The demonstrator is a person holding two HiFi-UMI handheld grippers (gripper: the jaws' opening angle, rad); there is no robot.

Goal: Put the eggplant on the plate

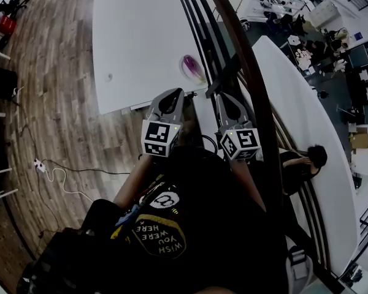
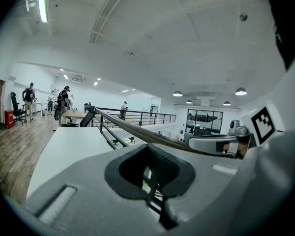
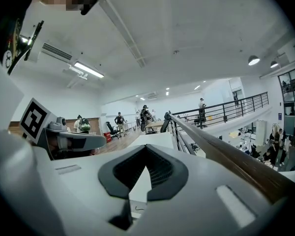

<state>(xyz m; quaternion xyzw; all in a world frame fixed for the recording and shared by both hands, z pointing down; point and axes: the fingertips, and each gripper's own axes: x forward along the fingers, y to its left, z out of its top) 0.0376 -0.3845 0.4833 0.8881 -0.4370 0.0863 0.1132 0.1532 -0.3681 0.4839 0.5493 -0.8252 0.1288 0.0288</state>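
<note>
In the head view a purple eggplant (image 1: 192, 67) lies near the right front corner of a white table (image 1: 138, 35), on what looks like a pale plate (image 1: 185, 72). Both grippers are held up close to the person's chest, short of the table's edge and apart from the eggplant. My left gripper (image 1: 171, 95) (image 2: 148, 149) has its jaws together with nothing in them. My right gripper (image 1: 226, 98) (image 3: 146, 149) is shut and empty as well. Neither gripper view shows the eggplant or the plate; both look out level over the room.
A dark wooden handrail (image 1: 253, 84) on black metal bars runs along the table's right side, with a lower floor beyond it. Wooden floor with a power strip and cable (image 1: 42, 165) lies to the left. Several people stand far off (image 2: 64, 100).
</note>
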